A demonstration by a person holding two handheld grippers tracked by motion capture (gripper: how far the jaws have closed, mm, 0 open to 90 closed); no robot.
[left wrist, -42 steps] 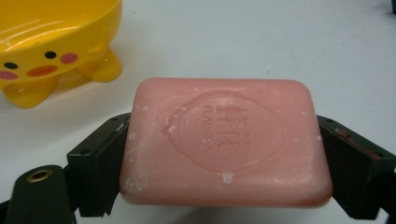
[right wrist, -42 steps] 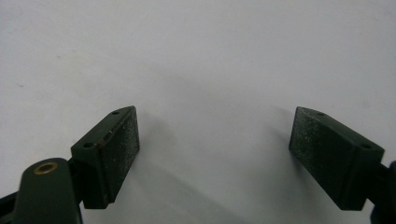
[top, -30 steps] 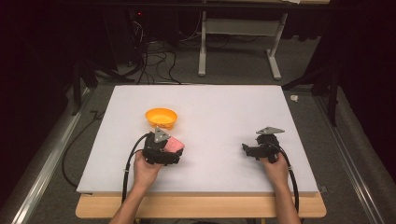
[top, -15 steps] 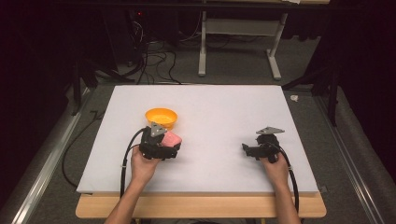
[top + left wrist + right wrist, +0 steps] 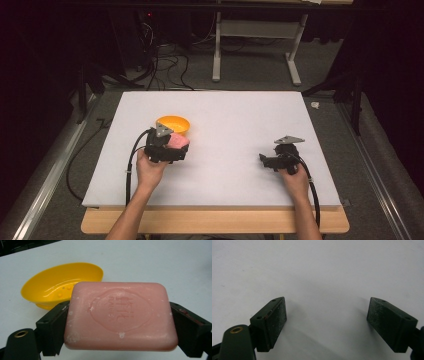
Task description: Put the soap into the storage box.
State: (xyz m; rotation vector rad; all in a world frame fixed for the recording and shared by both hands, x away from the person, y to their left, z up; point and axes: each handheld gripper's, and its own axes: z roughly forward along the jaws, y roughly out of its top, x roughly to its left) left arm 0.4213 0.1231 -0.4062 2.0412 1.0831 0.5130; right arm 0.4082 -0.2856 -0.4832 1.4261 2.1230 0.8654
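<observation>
A pink soap bar with an embossed stamp is clamped between the two black jaws of my left gripper. In the high view that left gripper holds the soap bar just in front of a yellow soap dish, close to its near rim. The yellow dish lies beyond the soap, upright and with nothing in it. My right gripper rests low over the white board at the right, and in its own view the right gripper has its jaws wide apart with bare board between them.
A white board covers the wooden table, whose front edge lies by the person's forearms. Black cables trail from both grippers. Behind the table stand a grey frame and floor cables.
My left gripper has carried the soap forward, from the near-left of the board up to the yellow dish. The right gripper has stayed where it was.
</observation>
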